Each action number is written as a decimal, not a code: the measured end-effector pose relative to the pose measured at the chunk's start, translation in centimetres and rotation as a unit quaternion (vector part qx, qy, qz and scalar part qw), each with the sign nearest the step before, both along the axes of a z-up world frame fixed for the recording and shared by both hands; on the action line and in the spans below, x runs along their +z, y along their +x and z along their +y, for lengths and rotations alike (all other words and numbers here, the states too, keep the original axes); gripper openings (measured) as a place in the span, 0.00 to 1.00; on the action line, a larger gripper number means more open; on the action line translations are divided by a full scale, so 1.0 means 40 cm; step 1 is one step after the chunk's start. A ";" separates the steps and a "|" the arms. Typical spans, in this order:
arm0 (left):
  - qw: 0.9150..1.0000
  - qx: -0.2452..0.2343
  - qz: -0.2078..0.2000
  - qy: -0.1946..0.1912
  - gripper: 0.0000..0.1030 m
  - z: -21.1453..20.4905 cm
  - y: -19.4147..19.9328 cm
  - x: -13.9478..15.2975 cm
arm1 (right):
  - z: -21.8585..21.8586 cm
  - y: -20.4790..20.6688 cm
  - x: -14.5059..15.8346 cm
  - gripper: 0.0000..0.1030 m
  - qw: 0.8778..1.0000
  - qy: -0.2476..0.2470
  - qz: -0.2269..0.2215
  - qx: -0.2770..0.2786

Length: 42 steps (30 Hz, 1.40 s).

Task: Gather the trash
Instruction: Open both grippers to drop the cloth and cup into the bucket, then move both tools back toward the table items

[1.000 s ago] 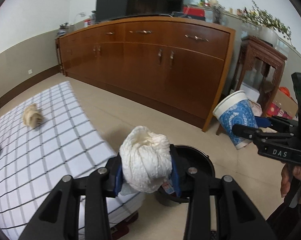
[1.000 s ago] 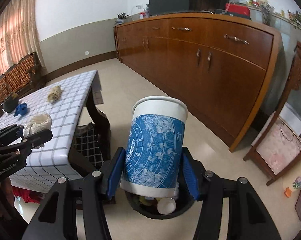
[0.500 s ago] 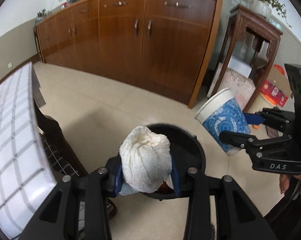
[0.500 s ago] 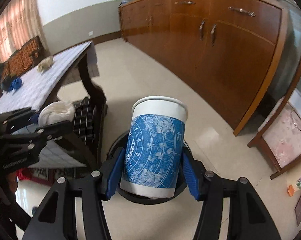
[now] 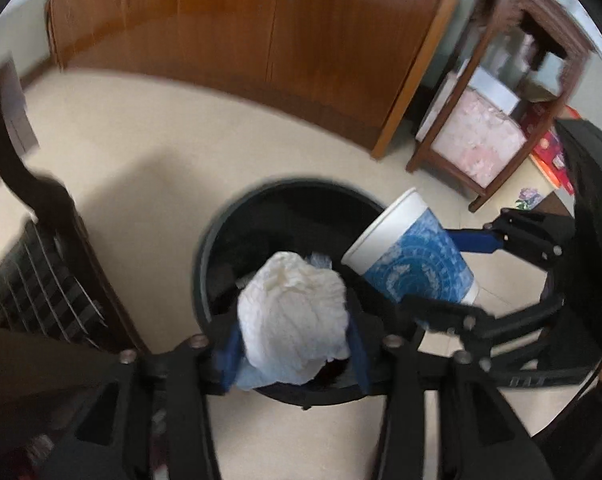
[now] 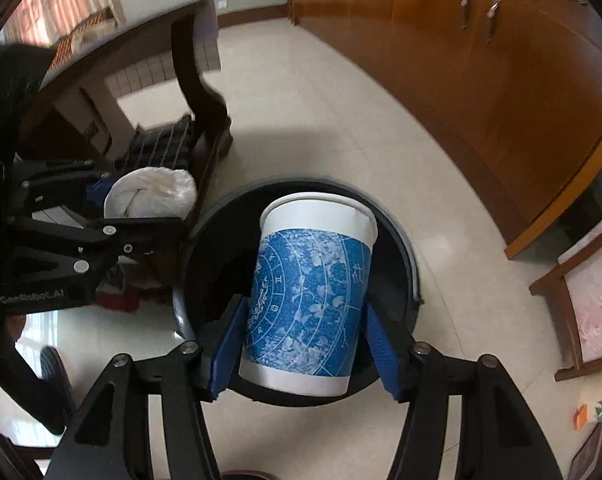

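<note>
Over the mouth of the black trash bin (image 5: 237,216), two items of trash.

Item one: crumpled white paper wad (image 5: 293,312). Sits between the blue pads of the left gripper (image 5: 293,354), directly above the bin's near rim. The jaws are opening; the wad is between them, and the blur hides whether the pads press on it. A pale blue scrap shows just under the wad at the left pad.

Item two: paper cup (image 6: 313,300), white with a blue printed pattern, open end pointing away from the camera and down toward the bin. Sits between the blue pads of the right gripper (image 6: 305,356). The jaws are opening; a gap shows at the right pad, while the left pad lies close along the cup's side.

Bin: round, dark inside, standing on a pale tiled floor (image 5: 149,128). Some rubbish lies inside it, too dark to identify.

Surroundings: dark wooden table leg (image 6: 197,92) just beside the bin; long brown wooden cabinet (image 5: 285,40) with metal handles along the wall beyond it; small dark wooden stand (image 5: 513,80) at the cabinet's end, holding boxes.
</note>
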<state>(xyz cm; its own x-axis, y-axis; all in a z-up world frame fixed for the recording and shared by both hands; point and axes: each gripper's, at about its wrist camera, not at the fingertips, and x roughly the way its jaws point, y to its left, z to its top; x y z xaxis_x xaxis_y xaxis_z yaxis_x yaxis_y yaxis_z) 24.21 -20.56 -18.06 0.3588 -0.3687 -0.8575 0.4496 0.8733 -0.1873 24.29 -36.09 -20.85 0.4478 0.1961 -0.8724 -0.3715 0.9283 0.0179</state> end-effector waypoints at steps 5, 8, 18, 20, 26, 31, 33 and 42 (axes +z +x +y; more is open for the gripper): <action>0.999 0.016 -0.007 0.029 0.90 -0.006 0.000 -0.021 | -0.051 0.024 -0.076 1.00 0.999 -0.031 0.023 -0.038; 0.998 0.033 -0.029 0.037 0.93 0.009 -0.016 0.001 | -0.106 0.022 -0.077 1.00 0.996 -0.031 0.025 -0.079; 0.996 0.045 -0.061 0.044 0.94 0.026 -0.048 0.056 | -0.168 -0.020 -0.006 1.00 0.989 -0.028 -0.007 -0.146; 0.996 0.044 -0.068 0.042 0.94 0.025 -0.055 0.065 | -0.148 -0.032 0.015 1.00 0.989 -0.028 -0.017 -0.143; 0.994 0.034 -0.092 0.038 0.94 0.027 -0.085 0.124 | -0.102 -0.074 0.073 1.00 0.987 -0.027 -0.042 -0.150; 0.992 0.031 -0.117 0.030 0.94 0.038 -0.116 0.190 | -0.094 -0.122 0.134 1.00 0.985 -0.021 -0.059 -0.159; 0.991 0.036 -0.129 0.032 0.94 0.047 -0.124 0.216 | -0.088 -0.135 0.164 1.00 0.984 -0.019 -0.070 -0.163; 0.984 0.063 -0.167 0.012 0.94 0.126 -0.142 0.334 | -0.026 -0.147 0.285 1.00 0.981 -0.012 -0.113 -0.155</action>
<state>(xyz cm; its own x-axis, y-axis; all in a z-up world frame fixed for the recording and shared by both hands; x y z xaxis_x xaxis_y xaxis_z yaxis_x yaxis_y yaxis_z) 18.55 -15.50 -4.72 0.6630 -0.2838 -0.6928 0.3705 0.9285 -0.0258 18.42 -37.13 -9.47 0.6652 -0.0004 -0.7467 -0.0625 0.9965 -0.0561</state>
